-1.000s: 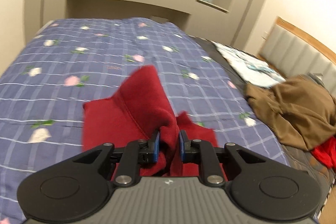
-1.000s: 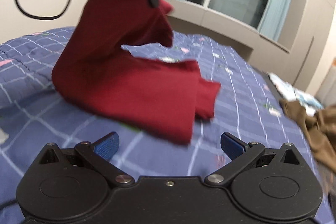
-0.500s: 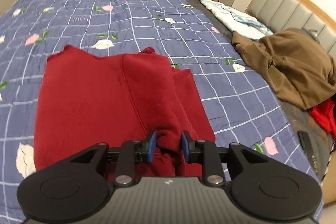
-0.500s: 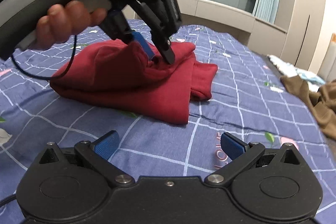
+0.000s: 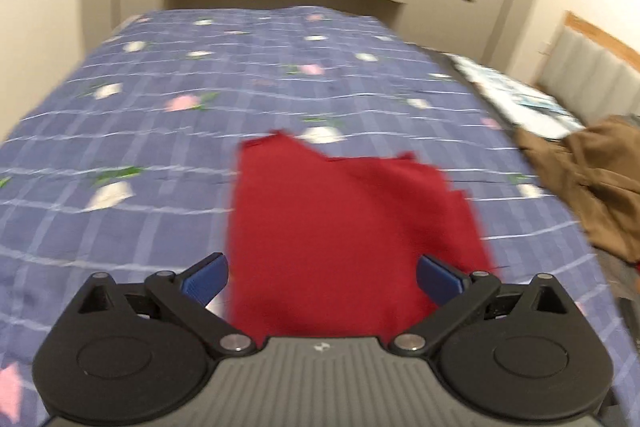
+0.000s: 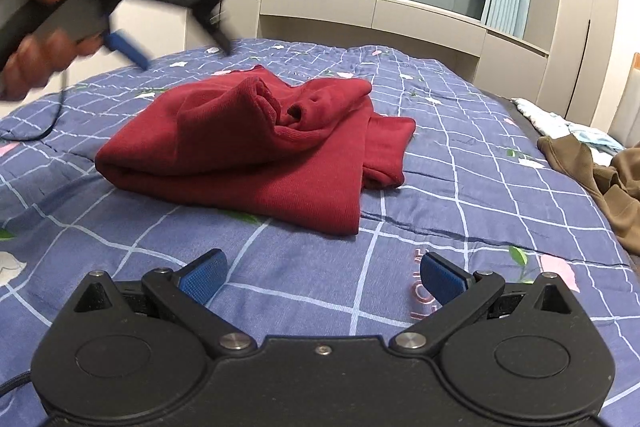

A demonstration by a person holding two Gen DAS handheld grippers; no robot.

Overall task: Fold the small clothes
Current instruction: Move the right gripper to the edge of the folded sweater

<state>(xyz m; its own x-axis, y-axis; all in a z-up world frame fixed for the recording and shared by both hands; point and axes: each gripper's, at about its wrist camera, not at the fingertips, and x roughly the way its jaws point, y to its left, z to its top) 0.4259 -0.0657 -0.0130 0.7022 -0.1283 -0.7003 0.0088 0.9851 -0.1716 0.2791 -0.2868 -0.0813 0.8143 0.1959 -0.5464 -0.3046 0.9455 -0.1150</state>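
Bed (image 6: 460,163) under a blue checked quilt (image 5: 168,155) with flowers.
A folded red garment (image 6: 248,163) lies on the quilt just ahead of the right tool (image 6: 322,277); a brown garment (image 6: 600,179) lies crumpled well off to that tool's right, beside pale printed cloth (image 6: 560,125).

Two wrist views, shared red garment (image 5: 344,227)

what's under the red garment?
The red garment lies folded on the blue checked quilt, which shows bare all around it. Anything between its layers or beneath it is covered.
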